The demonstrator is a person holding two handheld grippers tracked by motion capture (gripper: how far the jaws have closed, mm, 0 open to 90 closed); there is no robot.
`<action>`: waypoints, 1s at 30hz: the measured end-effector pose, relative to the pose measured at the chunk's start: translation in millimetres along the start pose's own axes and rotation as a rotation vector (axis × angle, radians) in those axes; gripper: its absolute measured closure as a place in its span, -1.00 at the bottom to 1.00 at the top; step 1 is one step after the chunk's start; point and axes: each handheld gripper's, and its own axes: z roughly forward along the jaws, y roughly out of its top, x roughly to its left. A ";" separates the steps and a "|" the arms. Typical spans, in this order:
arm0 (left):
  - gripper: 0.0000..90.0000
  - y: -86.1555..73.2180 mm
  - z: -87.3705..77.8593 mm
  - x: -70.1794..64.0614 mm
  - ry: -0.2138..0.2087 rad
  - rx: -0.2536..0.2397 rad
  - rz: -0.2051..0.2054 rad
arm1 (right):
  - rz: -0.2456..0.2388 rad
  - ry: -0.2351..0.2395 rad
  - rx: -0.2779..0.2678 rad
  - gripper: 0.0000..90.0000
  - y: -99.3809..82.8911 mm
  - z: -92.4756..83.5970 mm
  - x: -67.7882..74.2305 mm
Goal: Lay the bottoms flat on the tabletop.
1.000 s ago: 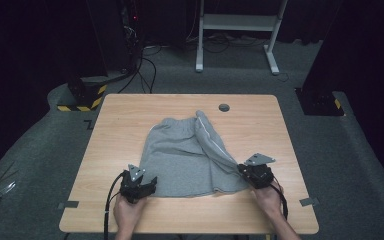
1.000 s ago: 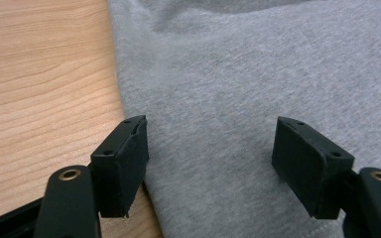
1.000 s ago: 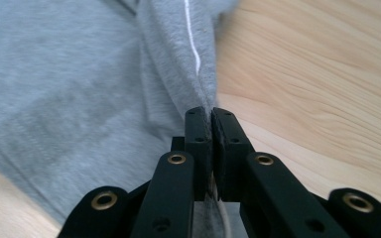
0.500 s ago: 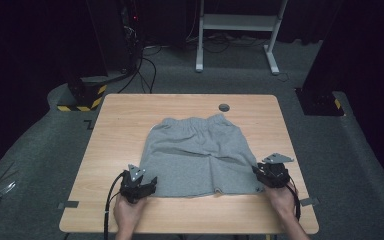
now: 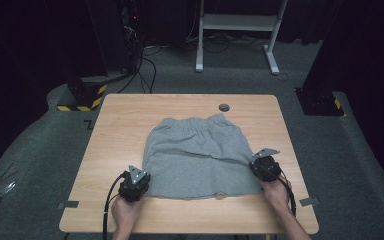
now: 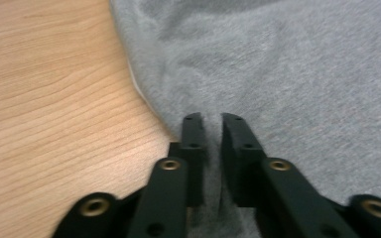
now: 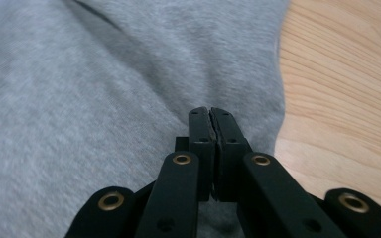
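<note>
Soft grey fleece shorts lie spread flat at the middle of the pale wood-grain table, elastic waistband at the far edge. The left gripper has just closed, pinching fabric near the near-left hem corner. The right gripper, jaws pressed together, pinches cloth at the right edge.

The tabletop was evenly lit from above, while the floor and the upper corners of the high view lay nearly black. Shadows were faint, with no glare. Both gripper views were soft, the cloth blurred toward the top edge.
</note>
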 end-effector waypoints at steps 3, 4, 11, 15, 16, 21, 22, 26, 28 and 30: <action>0.91 3.4 -5.0 5.7 -0.005 0.037 0.008 | 0.015 -0.005 -0.011 0.97 -2.1 -4.7 -2.0; 0.93 3.3 -7.3 7.8 -0.004 0.037 -0.006 | 0.013 -0.009 -0.043 0.94 -2.9 -11.5 1.3; 0.51 9.6 -12.9 -0.4 -0.035 -0.006 -0.013 | -0.098 0.156 -0.142 0.52 16.2 -12.1 49.3; 0.21 18.1 -6.4 -10.8 -0.067 0.001 0.000 | -0.110 0.221 -0.133 0.32 26.4 2.3 70.7; 0.14 19.4 -5.0 -12.5 -0.075 0.002 -0.006 | -0.109 0.238 -0.120 0.29 29.1 9.3 76.8; 0.03 23.6 0.6 -18.8 -0.089 0.016 -0.013 | -0.189 0.265 -0.081 0.81 28.9 18.5 94.1; 0.03 24.2 1.5 -20.6 -0.092 0.020 -0.011 | -0.212 0.278 -0.074 0.88 28.1 16.7 96.3; 0.07 26.5 6.5 -25.7 -0.115 0.040 -0.009 | -0.320 0.311 -0.053 0.87 21.8 5.0 108.3; 0.10 26.4 10.5 -28.4 -0.115 0.058 -0.009 | -0.295 0.305 -0.078 0.70 20.5 3.1 107.1; 0.26 24.8 13.1 -30.7 -0.116 0.083 0.014 | -0.240 0.277 -0.085 0.58 20.9 8.0 102.5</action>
